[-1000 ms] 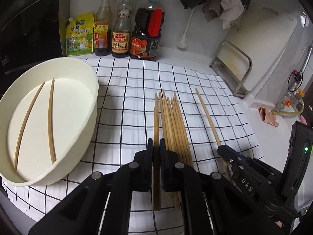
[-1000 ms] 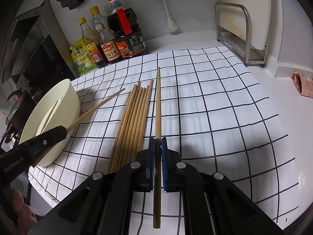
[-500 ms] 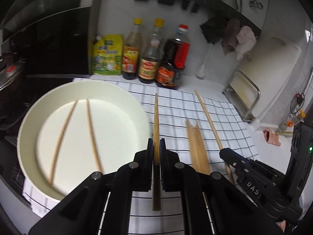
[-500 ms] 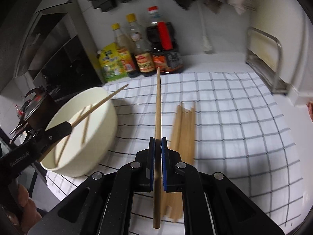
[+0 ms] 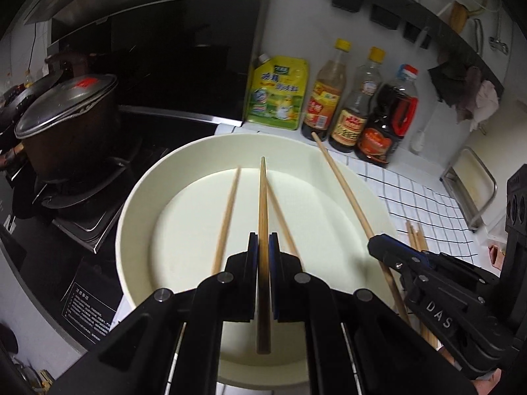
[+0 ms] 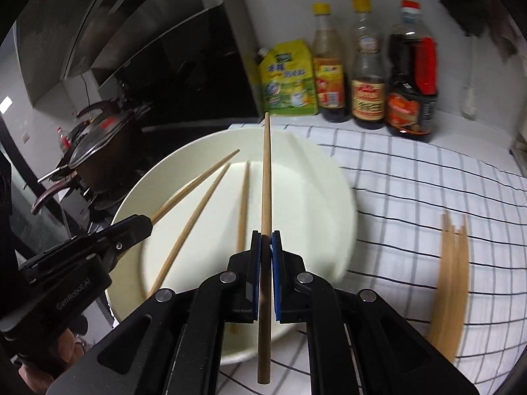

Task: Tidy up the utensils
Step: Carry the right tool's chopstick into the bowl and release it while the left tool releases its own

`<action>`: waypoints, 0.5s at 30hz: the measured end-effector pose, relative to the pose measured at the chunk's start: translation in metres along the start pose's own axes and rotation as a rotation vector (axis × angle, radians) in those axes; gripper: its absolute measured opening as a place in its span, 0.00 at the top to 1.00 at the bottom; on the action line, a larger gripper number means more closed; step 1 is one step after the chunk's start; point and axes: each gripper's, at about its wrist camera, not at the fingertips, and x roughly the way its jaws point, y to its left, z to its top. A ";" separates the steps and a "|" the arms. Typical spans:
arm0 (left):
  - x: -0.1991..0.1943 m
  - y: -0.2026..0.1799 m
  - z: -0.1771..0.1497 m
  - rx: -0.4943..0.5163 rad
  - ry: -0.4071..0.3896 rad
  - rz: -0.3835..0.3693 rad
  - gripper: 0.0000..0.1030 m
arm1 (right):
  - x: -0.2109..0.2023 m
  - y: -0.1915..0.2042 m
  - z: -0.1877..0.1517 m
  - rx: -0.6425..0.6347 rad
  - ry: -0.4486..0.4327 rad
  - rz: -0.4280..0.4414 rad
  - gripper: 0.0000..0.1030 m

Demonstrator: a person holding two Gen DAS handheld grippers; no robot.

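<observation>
A wide cream bowl (image 5: 141,197) (image 6: 339,177) holds two loose wooden chopsticks (image 5: 227,214) (image 6: 191,227). My left gripper (image 5: 263,247) is shut on a chopstick (image 5: 263,197) and holds it above the bowl, pointing across it. My right gripper (image 6: 266,243) is shut on another chopstick (image 6: 266,171), also above the bowl. The right gripper (image 5: 382,243) and its chopstick (image 5: 342,184) show in the left wrist view, over the bowl's right side. The left gripper (image 6: 145,225) shows at the left in the right wrist view. Several more chopsticks (image 6: 451,279) (image 5: 416,233) lie bundled on the checked cloth (image 6: 428,181).
A yellow pouch (image 5: 280,95) and three sauce bottles (image 5: 359,105) stand against the back wall behind the bowl. A lidded dark pot (image 5: 69,121) sits on the stove at the left. A metal rack (image 5: 471,181) stands at the far right.
Both grippers have lifted their chopsticks off the cloth and moved left, from beside the bundle to above the bowl. The bowl still holds the same two chopsticks.
</observation>
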 end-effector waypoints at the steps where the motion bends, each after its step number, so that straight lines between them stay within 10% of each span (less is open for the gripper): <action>1: 0.004 0.004 0.000 -0.004 0.005 0.004 0.93 | 0.010 0.006 0.001 -0.008 0.021 0.000 0.94; 15: 0.034 0.024 -0.003 -0.012 0.091 0.015 0.92 | 0.054 0.022 0.004 -0.004 0.136 -0.005 0.94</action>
